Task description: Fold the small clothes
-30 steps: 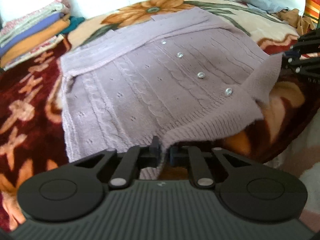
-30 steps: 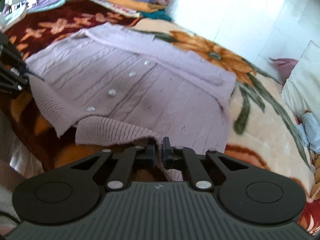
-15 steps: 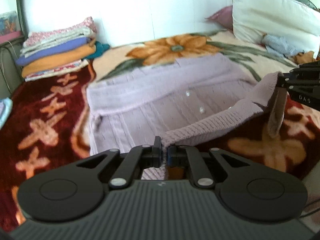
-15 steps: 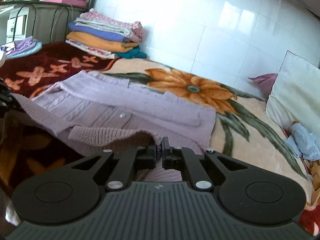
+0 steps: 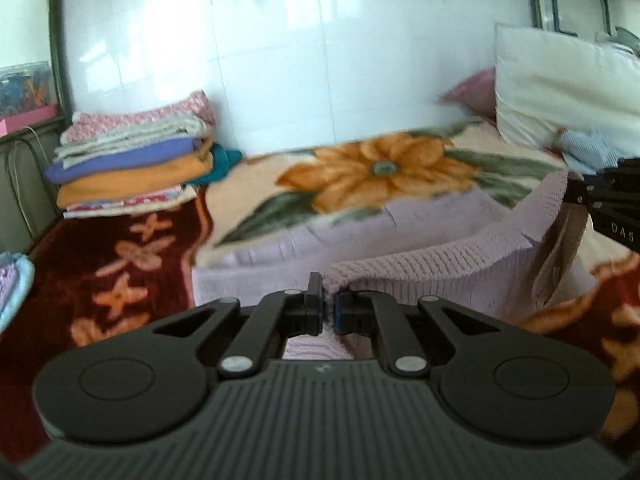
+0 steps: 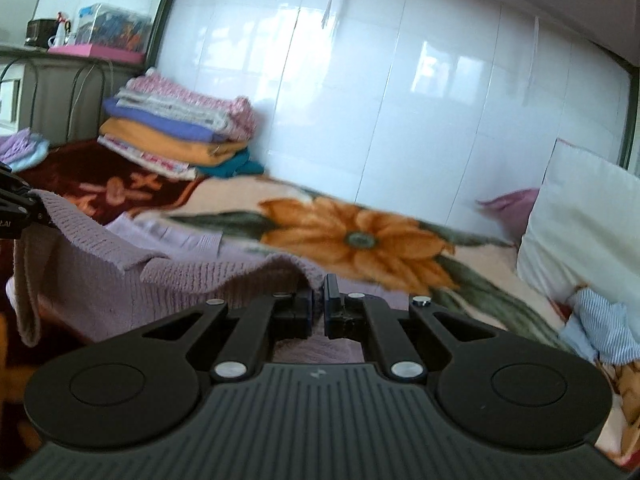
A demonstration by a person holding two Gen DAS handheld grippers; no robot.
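A lilac knitted cardigan (image 5: 432,268) lies on the flowered blanket, its ribbed bottom hem lifted off the bed. My left gripper (image 5: 329,309) is shut on one corner of the hem. My right gripper (image 6: 318,304) is shut on the other corner, where the cardigan (image 6: 200,276) rises to it. The hem hangs stretched between the two grippers. The right gripper shows at the right edge of the left wrist view (image 5: 608,208), and the left gripper at the left edge of the right wrist view (image 6: 20,208). The cardigan's far part still rests on the blanket.
A stack of folded clothes (image 5: 132,164) stands at the back left by the white tiled wall, also in the right wrist view (image 6: 176,136). A white pillow (image 5: 560,92) and a striped blue garment (image 6: 600,320) lie at the right. The blanket (image 5: 376,168) covers the bed.
Both grippers have lifted the cardigan's bottom hem higher and carried it forward over the garment. The views have tilted up toward the wall.
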